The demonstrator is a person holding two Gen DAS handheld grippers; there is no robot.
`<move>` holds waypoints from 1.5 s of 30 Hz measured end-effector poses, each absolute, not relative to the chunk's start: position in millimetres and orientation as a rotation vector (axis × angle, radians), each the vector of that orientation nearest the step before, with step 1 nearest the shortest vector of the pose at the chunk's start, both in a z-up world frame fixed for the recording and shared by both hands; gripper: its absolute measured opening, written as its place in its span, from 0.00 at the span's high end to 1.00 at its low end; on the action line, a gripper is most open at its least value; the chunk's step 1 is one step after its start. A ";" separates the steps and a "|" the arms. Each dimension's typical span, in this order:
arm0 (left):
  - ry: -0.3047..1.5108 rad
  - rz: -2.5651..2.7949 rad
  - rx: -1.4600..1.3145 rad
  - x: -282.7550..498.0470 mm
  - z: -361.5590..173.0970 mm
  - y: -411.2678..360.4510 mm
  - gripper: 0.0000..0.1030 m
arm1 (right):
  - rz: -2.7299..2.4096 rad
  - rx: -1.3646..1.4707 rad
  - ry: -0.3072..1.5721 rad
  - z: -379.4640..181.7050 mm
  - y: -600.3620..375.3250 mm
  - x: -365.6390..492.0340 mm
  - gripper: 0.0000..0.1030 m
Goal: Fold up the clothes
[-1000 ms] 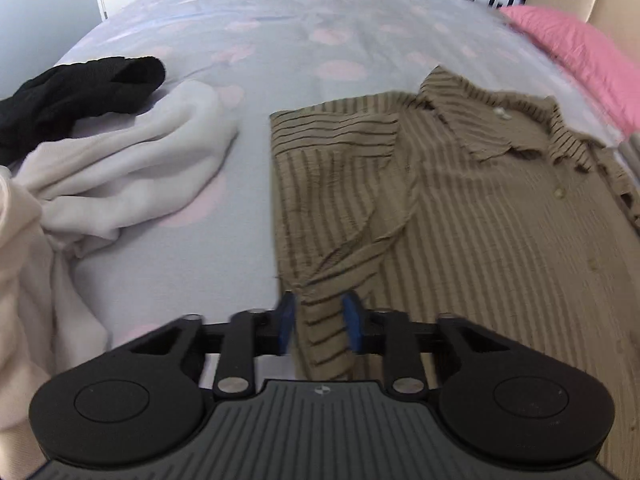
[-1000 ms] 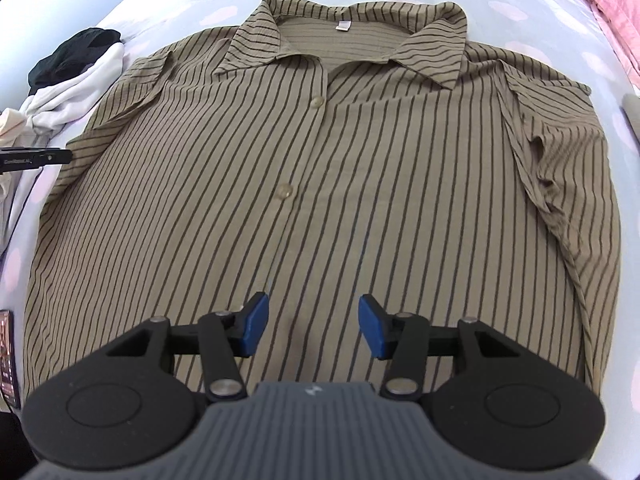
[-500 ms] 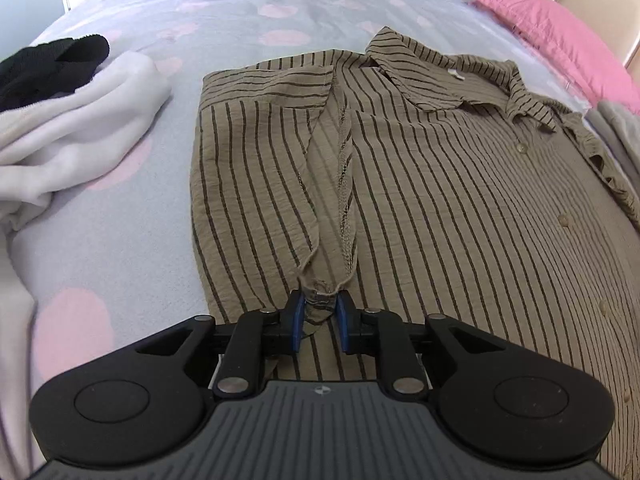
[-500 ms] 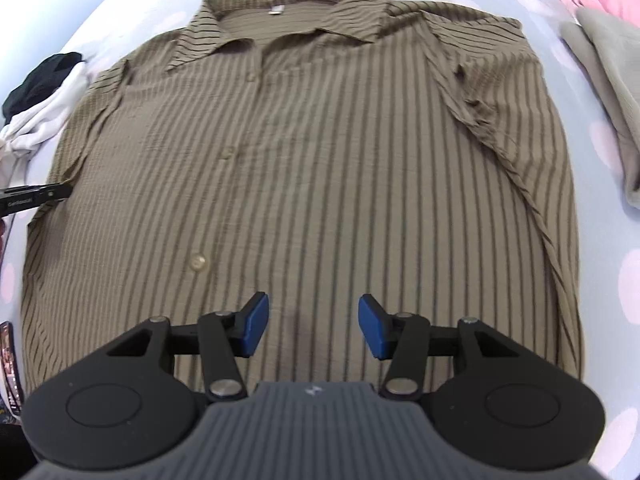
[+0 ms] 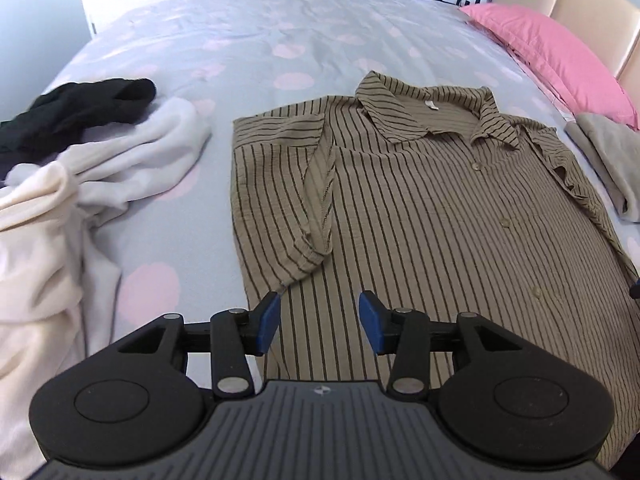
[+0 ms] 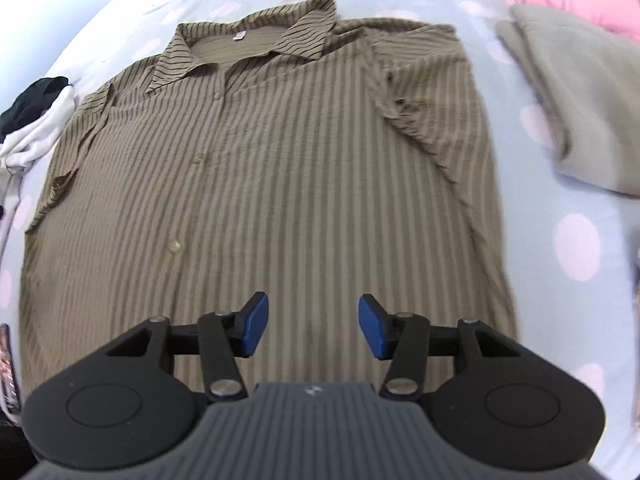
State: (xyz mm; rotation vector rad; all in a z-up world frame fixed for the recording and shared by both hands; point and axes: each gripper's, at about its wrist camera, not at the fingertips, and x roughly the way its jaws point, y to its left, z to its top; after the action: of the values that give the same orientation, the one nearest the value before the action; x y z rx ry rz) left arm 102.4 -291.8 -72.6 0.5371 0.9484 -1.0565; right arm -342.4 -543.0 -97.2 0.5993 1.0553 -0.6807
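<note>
The left gripper (image 5: 318, 320), seen from its own wrist camera, stands with its 2 blue pads apart and nothing between them. Its jaws have just been opening: half a second earlier they pinched the cuff of the short sleeve (image 5: 316, 204), which now lies released just ahead of the pads, folded inward across the front of the olive-brown, dark-striped, button-front collared shirt (image 5: 440, 216). The shirt lies face up and flat on the pale lilac bedsheet with pink dots (image 5: 280, 48), directly beneath and ahead of both tools, collar at the far end.

The right gripper (image 6: 312, 326) hovers over the lower front of the shirt, pads held moderately wide and empty, unchanged in opening across the 3 views. The opposite sleeve (image 6: 416, 120) lies ahead and to the right of its pads, creased along the shoulder and partly tucked in.

Ahead and left of the left gripper lie a crumpled cream-white fleece garment (image 5: 100, 176) and, beyond it, a bunched black garment (image 5: 80, 108). To the right are a folded grey cloth (image 5: 612, 156) and a pink pillow (image 5: 552, 56).

Judgement: the left-sleeve fold appears finished; the right sleeve probably needs attention next, then the side and lengthwise folds.
</note>
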 end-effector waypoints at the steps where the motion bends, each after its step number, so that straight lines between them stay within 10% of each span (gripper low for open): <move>1: 0.945 -1.052 0.541 97.2 -68.9 -288.6 0.60 | -0.694 0.580 1.065 -95.7 -540.3 -348.2 0.48; 23: 0.864 -1.052 0.668 -0.2 -41.9 -244.4 0.55 | -0.794 0.650 1.295 -154.9 -482.9 -484.8 0.48; 45: 0.825 -1.104 0.697 -21.6 -41.4 -262.4 0.54 | -0.960 0.926 1.020 -150.2 -505.1 -558.2 0.48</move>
State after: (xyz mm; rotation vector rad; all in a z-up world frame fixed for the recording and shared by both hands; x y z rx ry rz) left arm -21.6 -262.4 -41.4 0.6969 0.8251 -1.1035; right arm -558.2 -505.1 -150.2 0.9264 1.0200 -0.9598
